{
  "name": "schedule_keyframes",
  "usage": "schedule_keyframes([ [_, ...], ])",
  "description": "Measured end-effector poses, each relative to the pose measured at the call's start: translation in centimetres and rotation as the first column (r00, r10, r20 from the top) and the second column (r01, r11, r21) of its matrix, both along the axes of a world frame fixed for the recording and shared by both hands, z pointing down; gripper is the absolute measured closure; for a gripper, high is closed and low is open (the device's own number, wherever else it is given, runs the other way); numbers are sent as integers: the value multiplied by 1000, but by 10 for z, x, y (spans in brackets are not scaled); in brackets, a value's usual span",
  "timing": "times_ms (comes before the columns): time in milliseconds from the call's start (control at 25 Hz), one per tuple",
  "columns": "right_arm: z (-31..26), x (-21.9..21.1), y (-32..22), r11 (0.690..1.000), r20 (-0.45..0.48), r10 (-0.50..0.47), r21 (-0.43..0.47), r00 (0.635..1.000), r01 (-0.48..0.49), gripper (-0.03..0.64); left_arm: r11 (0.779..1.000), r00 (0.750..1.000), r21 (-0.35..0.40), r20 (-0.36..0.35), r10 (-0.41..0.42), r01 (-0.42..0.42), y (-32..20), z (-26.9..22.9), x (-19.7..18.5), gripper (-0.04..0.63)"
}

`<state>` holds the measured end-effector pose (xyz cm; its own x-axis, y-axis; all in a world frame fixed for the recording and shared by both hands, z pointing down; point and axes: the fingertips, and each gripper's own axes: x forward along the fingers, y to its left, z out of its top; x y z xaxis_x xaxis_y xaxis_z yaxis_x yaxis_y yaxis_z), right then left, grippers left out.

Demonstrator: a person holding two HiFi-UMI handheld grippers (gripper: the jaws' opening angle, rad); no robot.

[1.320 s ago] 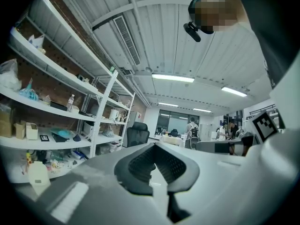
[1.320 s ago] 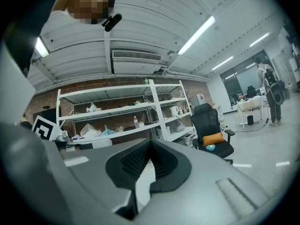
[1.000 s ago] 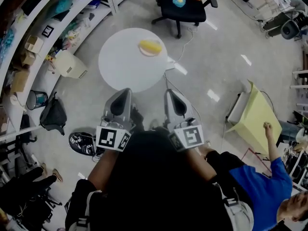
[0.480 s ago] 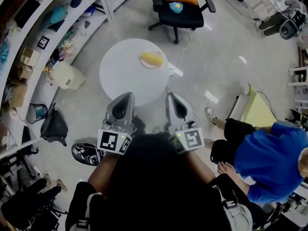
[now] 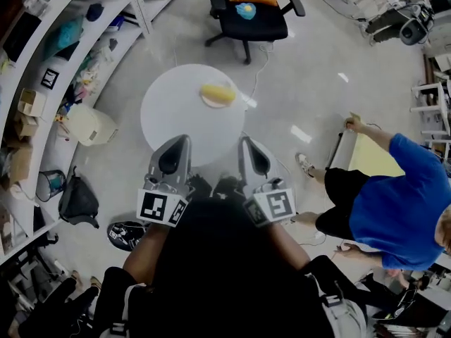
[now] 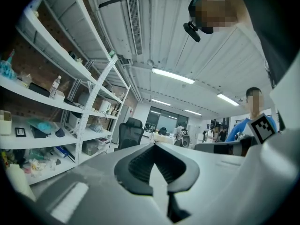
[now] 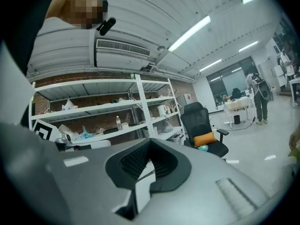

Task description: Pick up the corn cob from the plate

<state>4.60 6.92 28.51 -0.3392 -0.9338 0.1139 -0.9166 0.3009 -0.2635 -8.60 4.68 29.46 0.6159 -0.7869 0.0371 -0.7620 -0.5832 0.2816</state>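
In the head view a yellow corn cob (image 5: 217,93) lies on a small plate (image 5: 204,101) at the far right part of a round white table (image 5: 176,122). My left gripper (image 5: 180,141) and right gripper (image 5: 244,144) are held side by side over the table's near edge, well short of the plate. Both point level and toward the table, jaws together with nothing between them. The left gripper view shows the left gripper (image 6: 154,146) aimed at shelves and a chair. My right gripper (image 7: 150,143) likewise faces shelves and the chair. Neither gripper view shows the cob.
A black office chair (image 5: 248,16) with an orange cushion stands beyond the table. Loaded shelves (image 5: 53,62) run along the left, with a white container (image 5: 88,127) and a black bag (image 5: 77,201) on the floor. A person in a blue shirt (image 5: 394,196) stands at the right beside a yellow-green board (image 5: 368,153).
Both grippers have moved forward toward the table, whose near edge now lies under their tips. The person in blue has walked from the lower right up along the right side.
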Motion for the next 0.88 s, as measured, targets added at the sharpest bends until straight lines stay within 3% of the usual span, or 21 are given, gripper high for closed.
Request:
schedule_keyframes([
  [440,-1,9,-28,1000,17,-6,26,1000,6,609,1000,1000,-12,-18,-8,7,-23,1,11,592],
  [880,30,24,-83,995,19,-66,-71,998,67,609,997,998,-55,0,-56,55,-73,22,30,592],
])
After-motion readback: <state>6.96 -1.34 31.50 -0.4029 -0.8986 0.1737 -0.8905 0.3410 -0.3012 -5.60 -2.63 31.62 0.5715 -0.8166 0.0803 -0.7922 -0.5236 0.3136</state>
